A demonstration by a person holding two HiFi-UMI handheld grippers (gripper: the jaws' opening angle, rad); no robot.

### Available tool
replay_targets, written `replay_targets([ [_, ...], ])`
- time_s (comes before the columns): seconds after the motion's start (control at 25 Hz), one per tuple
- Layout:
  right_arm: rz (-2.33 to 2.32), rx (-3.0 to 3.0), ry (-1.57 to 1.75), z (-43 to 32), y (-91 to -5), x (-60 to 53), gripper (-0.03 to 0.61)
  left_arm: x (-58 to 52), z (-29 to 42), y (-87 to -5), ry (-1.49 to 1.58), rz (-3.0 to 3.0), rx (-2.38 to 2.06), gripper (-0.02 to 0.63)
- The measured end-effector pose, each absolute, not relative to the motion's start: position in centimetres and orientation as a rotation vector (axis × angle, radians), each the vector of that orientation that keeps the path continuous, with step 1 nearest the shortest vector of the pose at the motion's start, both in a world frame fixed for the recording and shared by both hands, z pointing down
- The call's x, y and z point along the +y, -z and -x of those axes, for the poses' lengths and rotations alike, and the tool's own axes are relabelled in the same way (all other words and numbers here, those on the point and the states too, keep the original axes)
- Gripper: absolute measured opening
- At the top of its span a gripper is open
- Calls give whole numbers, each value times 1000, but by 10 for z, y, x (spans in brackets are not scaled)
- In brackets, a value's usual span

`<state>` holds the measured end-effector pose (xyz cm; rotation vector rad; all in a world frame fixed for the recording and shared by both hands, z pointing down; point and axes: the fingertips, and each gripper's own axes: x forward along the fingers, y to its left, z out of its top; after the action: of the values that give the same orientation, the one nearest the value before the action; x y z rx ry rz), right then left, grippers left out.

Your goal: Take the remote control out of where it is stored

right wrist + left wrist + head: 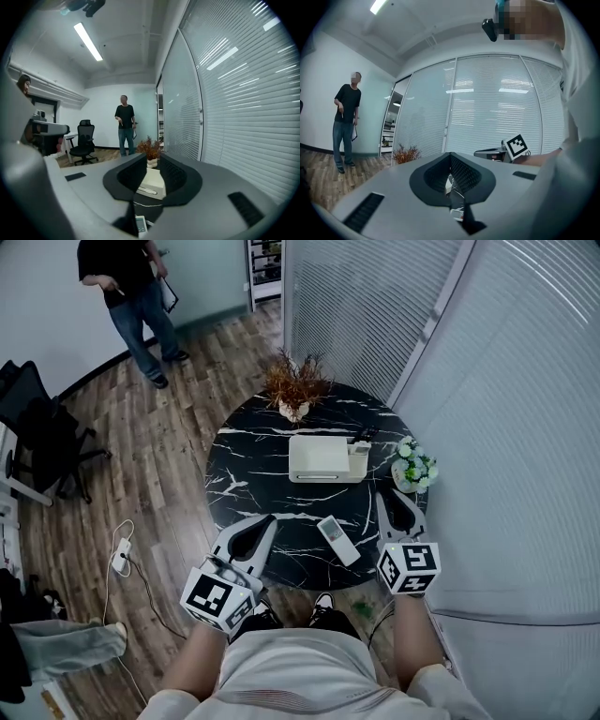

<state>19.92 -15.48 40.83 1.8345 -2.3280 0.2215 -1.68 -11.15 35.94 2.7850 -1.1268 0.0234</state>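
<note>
A white remote control lies flat on the round black marble table, near its front edge, outside the white storage box at the middle. My left gripper hovers over the table's front left, jaws together, holding nothing. My right gripper is just right of the remote, apart from it; its jaws stand slightly apart with nothing between them. In the right gripper view the box shows through the gap, and the remote lies low on the left.
A vase of dried twigs stands at the table's far edge, a small pot of flowers at its right edge. Blinds close off the right side. A person stands far left; an office chair and a floor cable lie left.
</note>
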Motion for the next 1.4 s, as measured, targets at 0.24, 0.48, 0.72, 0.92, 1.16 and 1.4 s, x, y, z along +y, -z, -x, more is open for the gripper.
replay_targets([
  [0.24, -1890, -2179, -320, -231, -459, -214, 224, -117, 14, -373, -73, -2747, -1165, 8],
  [0.48, -1895, -2117, -406, -246, -506, -266, 241, -131, 15, -389, -116, -2689, -1235, 8],
  [0.72, -1882, -2066, -516, -253, -556, -320, 258, -146, 13, -406, -127, -2596, -1277, 8],
  [0.92, -1893, -1997, -563, -254, -598, -350, 270, -156, 13, -423, -173, -2554, -1303, 8],
  [1.16, -1901, -1943, -616, -255, -634, -368, 273, -161, 18, -436, -206, -2517, -1329, 8],
  [1.4, -1922, -1938, -562, -257, -631, -372, 251, -166, 18, -441, -207, -2511, -1330, 8],
])
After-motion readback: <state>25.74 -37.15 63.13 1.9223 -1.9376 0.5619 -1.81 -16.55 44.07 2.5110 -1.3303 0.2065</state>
